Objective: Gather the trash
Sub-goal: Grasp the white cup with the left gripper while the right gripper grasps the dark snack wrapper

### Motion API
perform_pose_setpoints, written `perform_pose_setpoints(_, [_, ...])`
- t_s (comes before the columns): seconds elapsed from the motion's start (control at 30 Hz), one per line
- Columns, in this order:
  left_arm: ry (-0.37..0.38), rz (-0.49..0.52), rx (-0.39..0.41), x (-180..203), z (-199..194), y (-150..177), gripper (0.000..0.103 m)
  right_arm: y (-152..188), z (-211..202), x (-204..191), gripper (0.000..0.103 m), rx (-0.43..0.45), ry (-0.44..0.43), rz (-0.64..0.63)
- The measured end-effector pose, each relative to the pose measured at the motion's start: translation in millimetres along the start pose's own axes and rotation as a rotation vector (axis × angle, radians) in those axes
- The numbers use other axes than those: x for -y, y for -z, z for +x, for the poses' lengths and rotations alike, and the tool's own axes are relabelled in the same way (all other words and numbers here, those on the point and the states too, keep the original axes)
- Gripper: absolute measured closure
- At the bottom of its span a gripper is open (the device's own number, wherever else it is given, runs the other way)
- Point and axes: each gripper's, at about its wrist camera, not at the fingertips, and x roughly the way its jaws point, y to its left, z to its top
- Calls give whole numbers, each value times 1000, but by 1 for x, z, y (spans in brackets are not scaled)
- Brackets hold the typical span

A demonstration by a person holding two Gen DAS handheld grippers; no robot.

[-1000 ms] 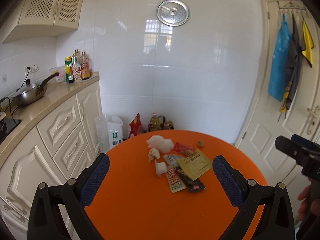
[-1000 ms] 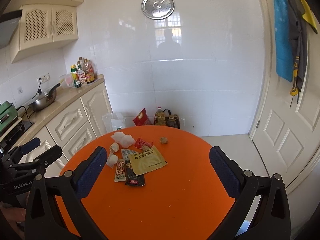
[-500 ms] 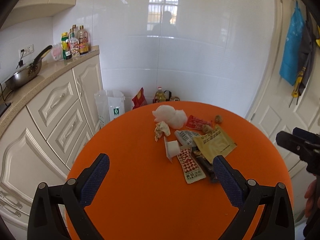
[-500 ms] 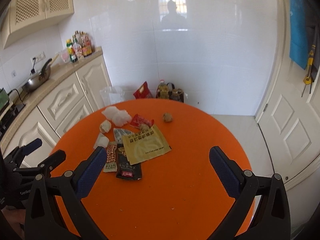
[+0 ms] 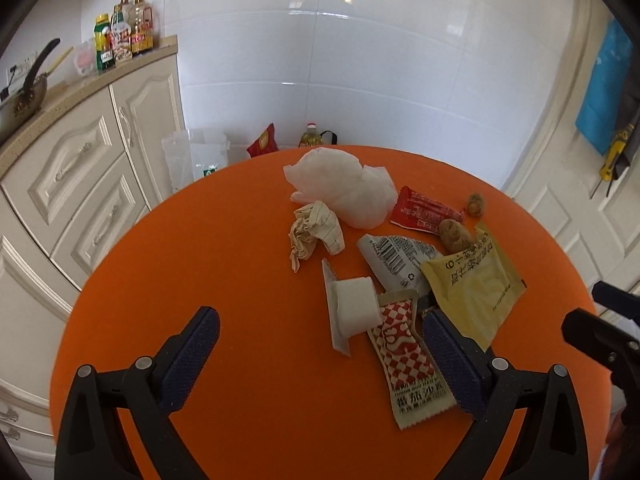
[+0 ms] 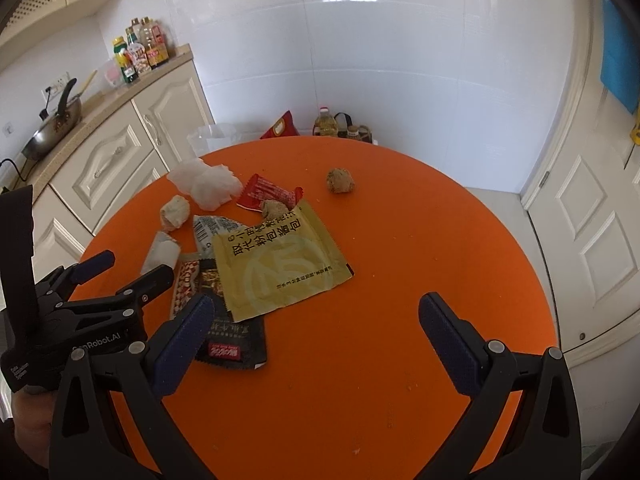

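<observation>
A pile of trash lies on the round orange table (image 5: 200, 280): a white crumpled bag (image 5: 344, 188), crumpled paper (image 5: 316, 228), a small white cup (image 5: 354, 312), a red-checked sachet (image 5: 404, 356), a yellow packet (image 6: 280, 268), a black packet (image 6: 236, 340), a red wrapper (image 6: 264, 194) and a brown lump (image 6: 340, 180). My left gripper (image 5: 320, 322) hovers over the pile's near left side. Its jaws are closing, with the cup and the sachet in the gap below, and the pads press on nothing. My right gripper (image 6: 316, 304) stands open above the yellow packet's near edge.
Cream cabinets (image 5: 80, 168) run along the left, with a wok (image 6: 52, 128) and sauce bottles (image 5: 124, 36) on the counter. A white plastic bag (image 5: 196, 156), a red bag and oil bottles stand on the floor behind the table. A white door (image 6: 592, 220) is at the right.
Both grippers have come down and forward over the table and now tilt more steeply, so the trash looks much nearer. The left jaws have narrowed slightly.
</observation>
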Motion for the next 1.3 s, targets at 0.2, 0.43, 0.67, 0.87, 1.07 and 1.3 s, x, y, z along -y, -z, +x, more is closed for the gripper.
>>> perform_pose_setpoints(0.2, [47,13,-32,1,33,-17,53,2,15,-5,0,-39,-14,-17])
perform_pose_setpoints(0.43, [63,13,-34,-11,51,-40,85,12,20,-20,0,-63,-51,-31])
perform_pose_setpoints(0.67, [46,13,-13,-25,39,-41,85,21,35,-46,19,-95,-70,-72])
perform_pose_setpoints(0.87, [48,7,-17,-37,31,-30,85,27,48,-62,27,-88,9,-121])
perform_pose_setpoints(1.07, [66,24,-16,-41,1,21,85,33,41,-64,63,-39,9,-150])
perform_pose_setpoints(1.3, [75,44,-1,-32,-13,29,85,51,16,-48,81,-63,-60,-123])
